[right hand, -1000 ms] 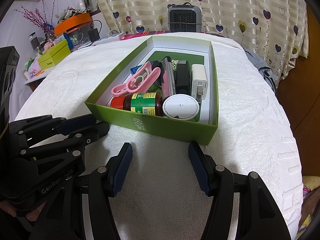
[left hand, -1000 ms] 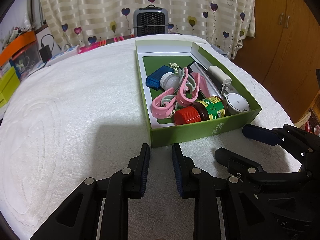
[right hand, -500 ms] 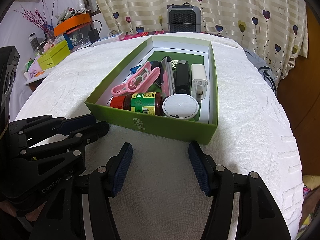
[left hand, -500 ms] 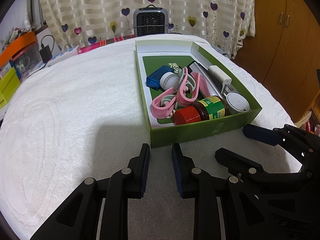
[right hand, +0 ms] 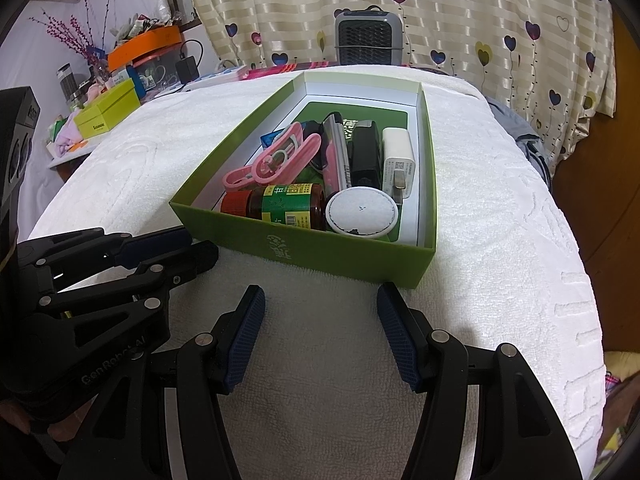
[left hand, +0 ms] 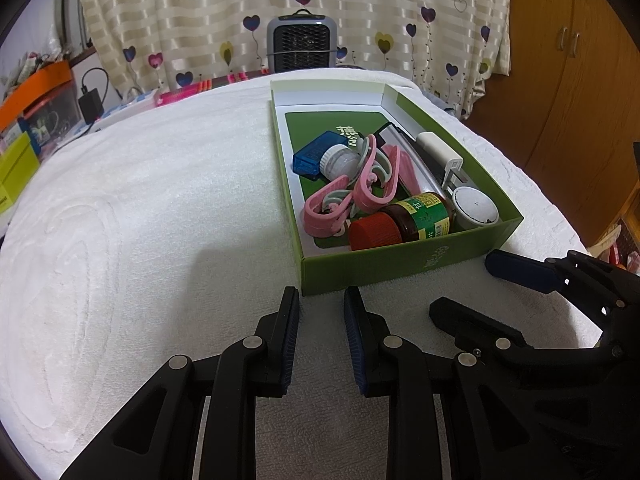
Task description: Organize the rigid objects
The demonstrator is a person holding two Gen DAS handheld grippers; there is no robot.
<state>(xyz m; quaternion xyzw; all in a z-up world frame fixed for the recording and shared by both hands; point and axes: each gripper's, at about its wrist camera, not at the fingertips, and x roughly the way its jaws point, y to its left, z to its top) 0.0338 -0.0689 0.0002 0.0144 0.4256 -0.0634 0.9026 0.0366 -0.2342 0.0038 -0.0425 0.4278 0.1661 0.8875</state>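
A green open box (left hand: pixel 400 266) (right hand: pixel 300 248) rests on the white towel. Inside lie a red-capped jar with a green label (left hand: pixel 416 218) (right hand: pixel 286 206), a round white tin (left hand: pixel 476 204) (right hand: pixel 362 210), pink clips (left hand: pixel 360 188) (right hand: pixel 272 160), a blue case (left hand: pixel 314 154), a white charger (left hand: pixel 438 150) (right hand: pixel 398 156) and a black block (right hand: pixel 366 152). My left gripper (left hand: pixel 320 296) (right hand: pixel 202 244) hovers just short of the box's near left corner, its jaws a narrow gap apart with nothing between. My right gripper (right hand: pixel 320 292) (left hand: pixel 462 282) stands wide open before the near wall, empty.
The white towel (left hand: pixel 140 220) covers the whole tabletop. A grey heater (left hand: pixel 302 42) stands behind the box by the heart-print curtain. A yellow-green carton (right hand: pixel 108 110) and an orange-lidded bin (right hand: pixel 146 46) sit at the left, a wooden cupboard (left hand: pixel 580 80) at the right.
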